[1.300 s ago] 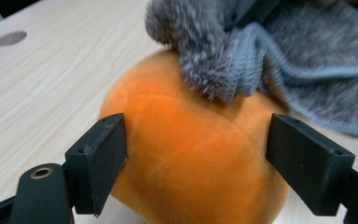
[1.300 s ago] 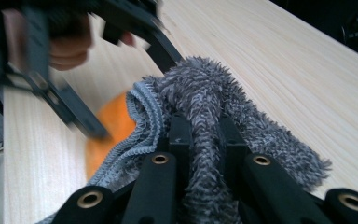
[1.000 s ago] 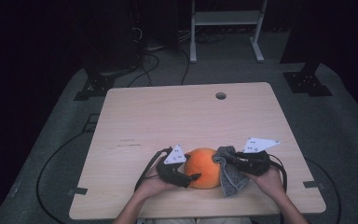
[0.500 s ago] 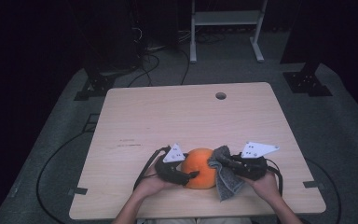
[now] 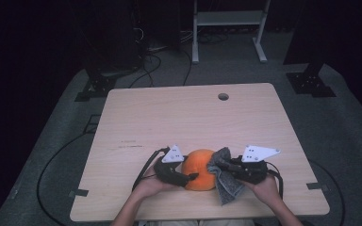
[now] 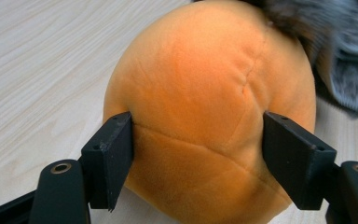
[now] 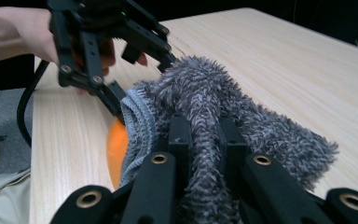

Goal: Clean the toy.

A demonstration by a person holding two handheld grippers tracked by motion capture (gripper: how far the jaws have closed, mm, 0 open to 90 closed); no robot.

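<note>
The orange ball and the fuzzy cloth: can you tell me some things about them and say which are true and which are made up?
1. The left gripper has its jaws on either side of the orange ball. True.
2. The right gripper is holding a blue sponge. False: it is pinching a grey fuzzy cloth.
3. The ball sits near the person's edge of the table. True.
4. The cloth is lying flat at the far end of the table. False: it is bunched up in the right gripper, against the ball.
5. The table has a small round hole near its far edge. True.
</note>
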